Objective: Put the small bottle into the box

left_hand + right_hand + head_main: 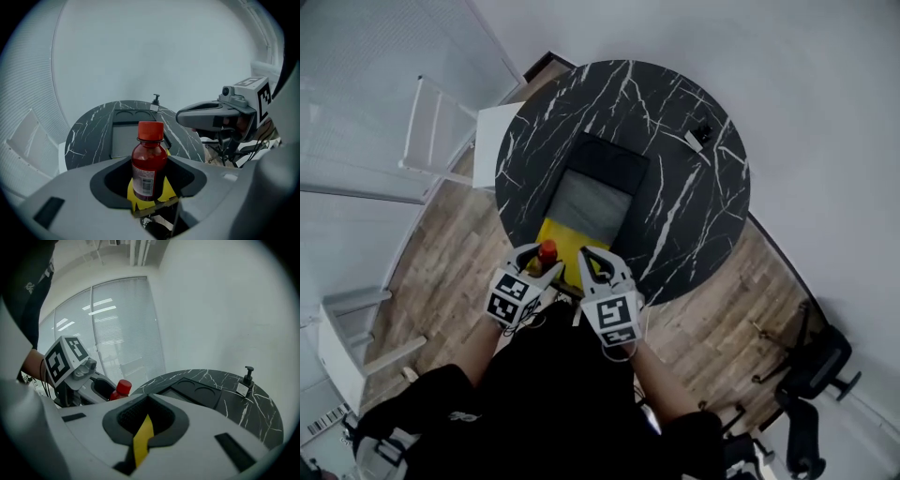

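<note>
The left gripper [541, 260] is clenched on the small red bottle with the orange-red screw cap and white label [149, 166]. The bottle stands upright in the recess between the jaws. The left gripper view shows its body pinched at the label, with cap and neck clear above.

The bottle hangs at the near edge of the round black marble-patterned worktop [694, 216], over the yellow flap [564, 240] of the box. Whether its base touches the flap I cannot tell.

The black box with the grey inside [638, 208] lies open on the worktop just beyond, its lid with two round hollows [611, 161] folded away on the far side. The grey inside looks bare.

The right gripper [598, 266] is just right of the left one at the same near edge. Its jaws are drawn together with nothing between them, and only a strip of the yellow flap shows through the recess. A small pump dispenser [244, 380] stands well apart at the far right of the worktop, away from the work.

By my reading, the pick-up is done and the placing is not. The bottle is secured but is short of the box's cavity. What is left is to carry it a little farther over the grey inside, lower it and let the jaws go. The right gripper seems free to steady the box if needed.
</note>
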Demonstrator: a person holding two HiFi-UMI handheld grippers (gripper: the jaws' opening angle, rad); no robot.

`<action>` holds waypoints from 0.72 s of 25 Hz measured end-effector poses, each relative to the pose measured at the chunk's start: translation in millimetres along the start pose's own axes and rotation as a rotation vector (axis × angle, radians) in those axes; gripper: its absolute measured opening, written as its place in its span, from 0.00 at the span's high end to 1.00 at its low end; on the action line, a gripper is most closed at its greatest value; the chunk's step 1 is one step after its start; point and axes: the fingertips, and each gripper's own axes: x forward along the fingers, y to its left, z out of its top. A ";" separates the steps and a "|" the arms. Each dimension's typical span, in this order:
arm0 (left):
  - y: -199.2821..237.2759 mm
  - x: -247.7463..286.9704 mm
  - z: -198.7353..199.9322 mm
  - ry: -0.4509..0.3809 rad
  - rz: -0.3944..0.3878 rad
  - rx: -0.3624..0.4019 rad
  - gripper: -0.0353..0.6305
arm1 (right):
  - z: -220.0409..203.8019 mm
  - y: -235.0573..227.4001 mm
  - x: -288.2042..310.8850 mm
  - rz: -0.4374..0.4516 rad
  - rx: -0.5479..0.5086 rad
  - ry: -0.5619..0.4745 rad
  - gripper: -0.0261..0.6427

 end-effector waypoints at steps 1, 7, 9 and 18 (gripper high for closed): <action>1.5 0.9 -3.7 0.009 0.010 -0.009 0.62 | -1.0 -0.6 3.3 0.015 -0.006 0.005 0.97; 7.7 9.8 -17.2 0.051 0.065 -0.050 0.62 | -7.2 -8.1 16.3 0.071 -0.024 0.022 0.97; 7.9 14.1 -27.3 0.082 0.077 -0.059 0.62 | -11.0 -9.2 18.6 0.089 -0.020 0.030 0.97; 20.5 26.1 -47.3 0.182 0.142 -0.102 0.62 | -23.0 -8.7 31.0 0.177 -0.025 0.064 0.97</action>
